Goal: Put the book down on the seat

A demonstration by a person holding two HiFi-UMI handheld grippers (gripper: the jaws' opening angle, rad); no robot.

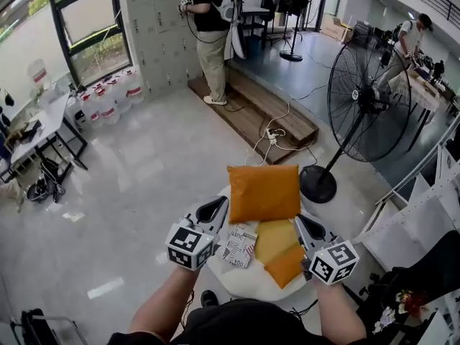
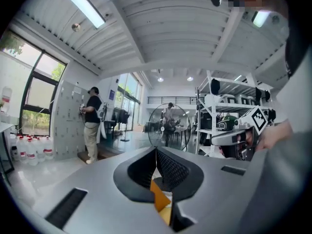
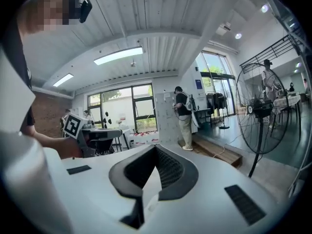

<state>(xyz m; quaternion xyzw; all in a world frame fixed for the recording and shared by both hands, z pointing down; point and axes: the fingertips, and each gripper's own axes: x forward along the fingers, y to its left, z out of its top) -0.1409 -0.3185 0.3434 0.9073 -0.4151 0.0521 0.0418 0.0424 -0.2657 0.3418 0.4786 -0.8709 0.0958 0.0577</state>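
Your left tongs [image 1: 218, 208] and right tongs [image 1: 302, 226] are both closed, each at a near corner of the orange cushion [image 1: 264, 191].

Head view: the cushion is held square between the two tips, above the white round seat [image 1: 241, 284]. The book [image 1: 240, 249] lies flat on that seat, just left of a yellow cushion [image 1: 273, 237] and close to the seat's left rim. The task's item appears to be set down already. The pedestal fan [image 1: 363, 99] stands to the far right, well apart.

Left gripper view: the jaws meet, with a strip of orange pinched low between them. Neither seat nor book is visible here.

Right gripper view: the jaws meet, but only a pale sliver sits between them. Its colour does not confirm the cushion, so that grip is inferred from the head view.

Risk: both holds are thin corner pinches. If either slips, most likely the right, the cushion would swing or fall onto the book. That could cover the book or push it off the near-left rim. Keep the cushion away from the book before you release it.
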